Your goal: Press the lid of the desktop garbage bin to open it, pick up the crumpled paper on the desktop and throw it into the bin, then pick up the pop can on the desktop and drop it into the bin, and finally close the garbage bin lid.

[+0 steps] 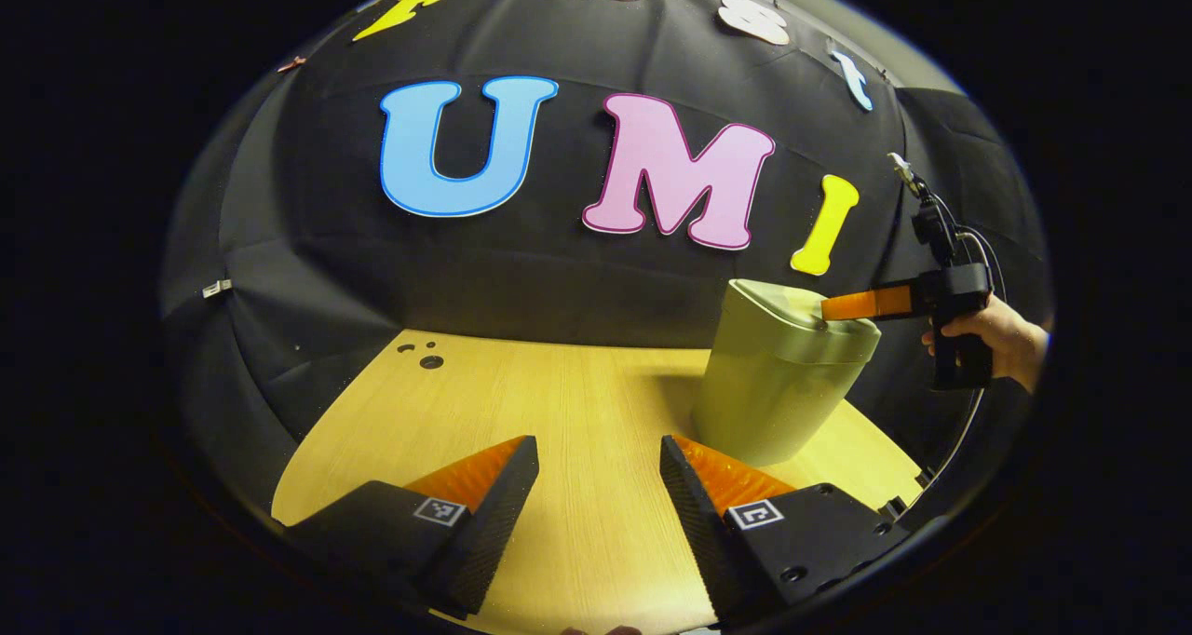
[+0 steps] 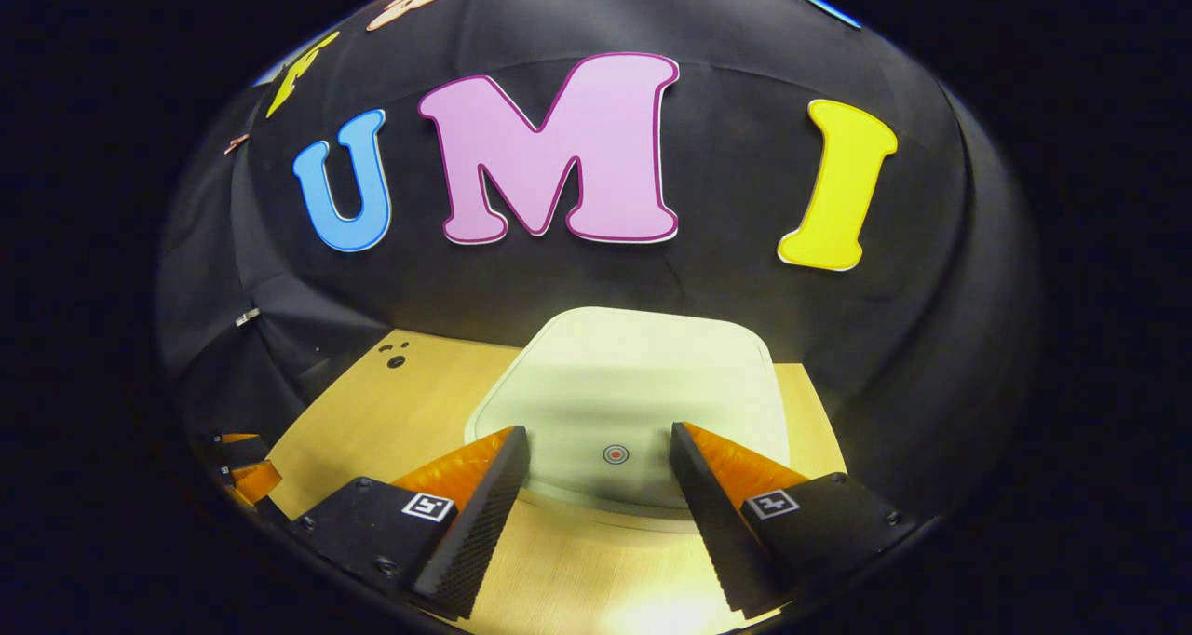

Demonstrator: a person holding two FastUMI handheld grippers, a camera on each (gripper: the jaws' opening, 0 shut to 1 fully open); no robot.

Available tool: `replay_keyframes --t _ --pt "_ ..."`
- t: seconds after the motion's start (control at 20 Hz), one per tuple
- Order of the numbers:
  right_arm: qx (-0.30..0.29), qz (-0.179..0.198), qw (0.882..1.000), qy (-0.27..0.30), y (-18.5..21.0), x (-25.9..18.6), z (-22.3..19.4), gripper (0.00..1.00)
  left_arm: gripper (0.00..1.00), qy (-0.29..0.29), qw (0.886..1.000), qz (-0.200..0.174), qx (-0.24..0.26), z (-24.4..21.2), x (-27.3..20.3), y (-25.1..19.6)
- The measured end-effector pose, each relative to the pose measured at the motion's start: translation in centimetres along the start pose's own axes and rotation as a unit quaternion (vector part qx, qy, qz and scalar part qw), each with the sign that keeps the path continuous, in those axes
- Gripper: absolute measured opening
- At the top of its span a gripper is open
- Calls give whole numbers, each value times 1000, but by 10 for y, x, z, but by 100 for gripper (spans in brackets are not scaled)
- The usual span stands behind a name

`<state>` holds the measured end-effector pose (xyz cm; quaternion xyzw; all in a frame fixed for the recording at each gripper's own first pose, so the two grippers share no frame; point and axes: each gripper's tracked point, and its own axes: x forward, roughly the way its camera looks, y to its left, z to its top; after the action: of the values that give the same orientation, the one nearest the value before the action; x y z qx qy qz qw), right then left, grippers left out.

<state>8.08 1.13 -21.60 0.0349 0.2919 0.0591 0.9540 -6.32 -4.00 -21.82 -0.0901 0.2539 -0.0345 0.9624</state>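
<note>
A pale green desktop bin (image 1: 778, 384) stands on the wooden table (image 1: 559, 402), right of centre, with its lid (image 1: 801, 314) down. In the left gripper view, a hand (image 1: 1001, 342) holds my right gripper (image 1: 852, 305) over the near edge of that lid. In the right gripper view, the lid (image 2: 633, 384) lies just below and ahead, with a small red round mark (image 2: 616, 453) between my spread fingers. My right gripper (image 2: 599, 441) is open and holds nothing. My left gripper (image 1: 601, 453) hovers low over the table, open and empty, left of the bin.
A few small dark holes (image 1: 431, 361) mark the table's far left corner. The black booth wall rises right behind the bin. The left gripper's fingers (image 2: 242, 475) show at the far left edge of the right gripper view.
</note>
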Motion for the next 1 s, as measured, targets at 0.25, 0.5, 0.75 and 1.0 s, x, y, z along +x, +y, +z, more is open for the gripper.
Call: replay_keyframes --t 0.25,0.5,0.75,1.0 --pt "-53 -2 998 -18 2 -4 -8 98 87 2 1000 -2 2 -1 3 -4" --pt "0 1 1000 -25 2 -5 -3 97 87 -1 1000 -9 17 3 5 -8" --pt "45 4 999 -30 4 -8 5 98 87 -4 1000 -9 19 7 5 -6" --pt "41 18 997 -66 16 -33 19 99 87 -7 1000 -10 19 9 6 -3"
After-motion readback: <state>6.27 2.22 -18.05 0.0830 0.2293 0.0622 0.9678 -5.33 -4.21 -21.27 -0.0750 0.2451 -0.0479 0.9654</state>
